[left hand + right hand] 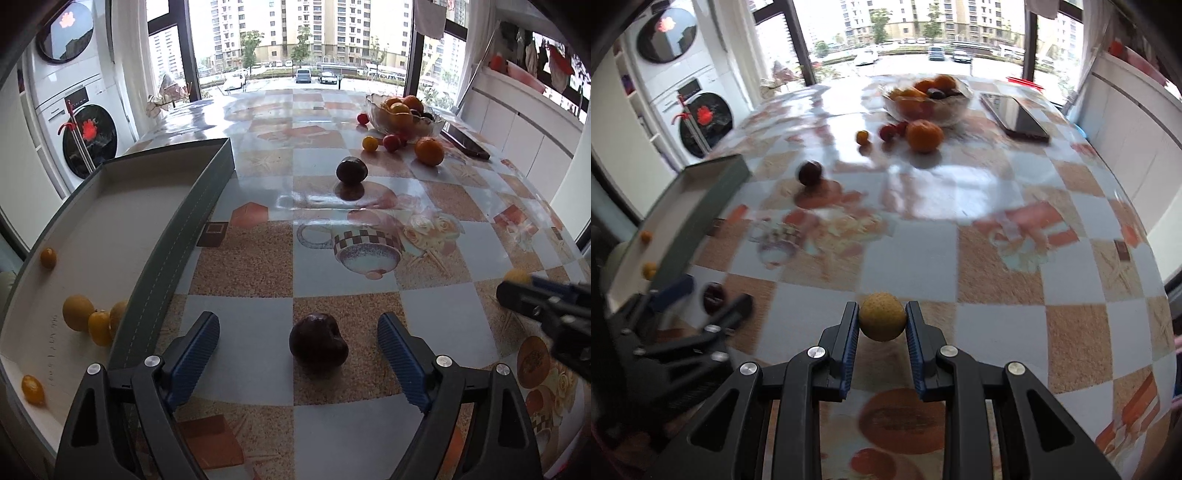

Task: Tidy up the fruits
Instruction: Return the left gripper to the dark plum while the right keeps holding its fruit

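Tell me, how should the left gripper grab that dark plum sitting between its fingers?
Probably across the dark plum's round middle, coming down from above and behind as the open left gripper already points. It lies loose on the table with a dent on its right side, so the pads should squeeze its fuller flanks.

a home, likely a laundry or balcony room: stacked washer and dryer (74, 110) beyond the desk's left edge, a patterned oilcloth desk (332, 258), clothes hanging (546, 62) at right, apartment blocks through the window (295, 37).
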Demonstrator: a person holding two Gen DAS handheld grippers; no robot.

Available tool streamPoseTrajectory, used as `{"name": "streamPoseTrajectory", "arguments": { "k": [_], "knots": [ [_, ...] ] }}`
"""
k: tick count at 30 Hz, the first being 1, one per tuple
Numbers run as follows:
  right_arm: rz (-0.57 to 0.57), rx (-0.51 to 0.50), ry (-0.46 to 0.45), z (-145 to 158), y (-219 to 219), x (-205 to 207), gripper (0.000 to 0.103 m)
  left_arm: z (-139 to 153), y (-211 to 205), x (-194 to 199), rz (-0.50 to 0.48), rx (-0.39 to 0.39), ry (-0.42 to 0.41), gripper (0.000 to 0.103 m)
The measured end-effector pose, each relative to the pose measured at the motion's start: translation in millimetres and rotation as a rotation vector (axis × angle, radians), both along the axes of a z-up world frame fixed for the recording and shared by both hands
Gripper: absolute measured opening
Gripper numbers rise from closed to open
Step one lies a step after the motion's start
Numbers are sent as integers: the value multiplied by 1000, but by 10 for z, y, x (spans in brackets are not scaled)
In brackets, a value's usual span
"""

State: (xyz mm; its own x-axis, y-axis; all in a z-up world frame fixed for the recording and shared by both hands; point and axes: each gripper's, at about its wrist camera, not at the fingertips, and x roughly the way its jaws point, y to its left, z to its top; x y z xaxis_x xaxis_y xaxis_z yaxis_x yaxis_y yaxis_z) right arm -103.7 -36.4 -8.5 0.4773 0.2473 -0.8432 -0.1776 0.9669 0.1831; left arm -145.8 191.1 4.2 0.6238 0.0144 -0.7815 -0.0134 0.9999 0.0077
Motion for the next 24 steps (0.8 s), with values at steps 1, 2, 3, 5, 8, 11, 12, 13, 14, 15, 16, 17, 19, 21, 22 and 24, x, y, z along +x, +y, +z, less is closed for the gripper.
{"name": "streamPoseTrajectory", "arguments": {
  "k": [1, 2, 3, 5, 8, 11, 12, 13, 14, 15, 16, 17, 19, 21, 22, 24],
  "knots": [
    [-9, 11, -9, -25, -31, -14, 28, 0, 0, 0, 0, 0, -1, 89],
    [-21, 13, -35, -25, -55, -38, 27, -2, 4, -4, 0, -2, -2, 89],
    [-26, 6, -49, -35, -62, -50, 27, -4, 6, -4, -3, -7, 0, 91],
    [-29, 10, -74, -46, -71, -71, 27, -27, -32, 15, -41, -21, 27, 102],
    [-31, 7, -115, -64, -61, -109, 27, -26, -41, 13, -45, -21, 26, 102],
    [-36, 33, -120, -70, -97, -104, 27, -27, -40, 15, -45, -21, 26, 102],
    [-37, 44, -119, -74, -108, -106, 27, -27, -41, 14, -45, -21, 25, 102],
    [-38, 55, -121, -76, -120, -108, 27, -26, -40, 14, -45, -21, 26, 102],
    [-38, 57, -123, -78, -123, -111, 27, -27, -39, 14, -45, -21, 26, 102],
    [-39, 55, -125, -79, -119, -115, 27, -27, -39, 14, -45, -21, 26, 102],
    [-38, 51, -128, -79, -112, -117, 27, -26, -38, 13, -45, -21, 25, 102],
    [-38, 47, -130, -80, -106, -119, 27, -26, -38, 12, -45, -21, 25, 102],
    [-38, 49, -130, -82, -106, -123, 27, -25, -36, 12, -46, -21, 26, 102],
    [-39, 55, -129, -81, -104, -124, 27, -26, -37, 12, -46, -21, 25, 102],
    [-39, 57, -129, -81, -105, -126, 27, -25, -37, 11, -46, -21, 25, 102],
    [-39, 53, -130, -82, -103, -126, 27, -25, -36, 11, -46, -21, 25, 102]
  ]
}}
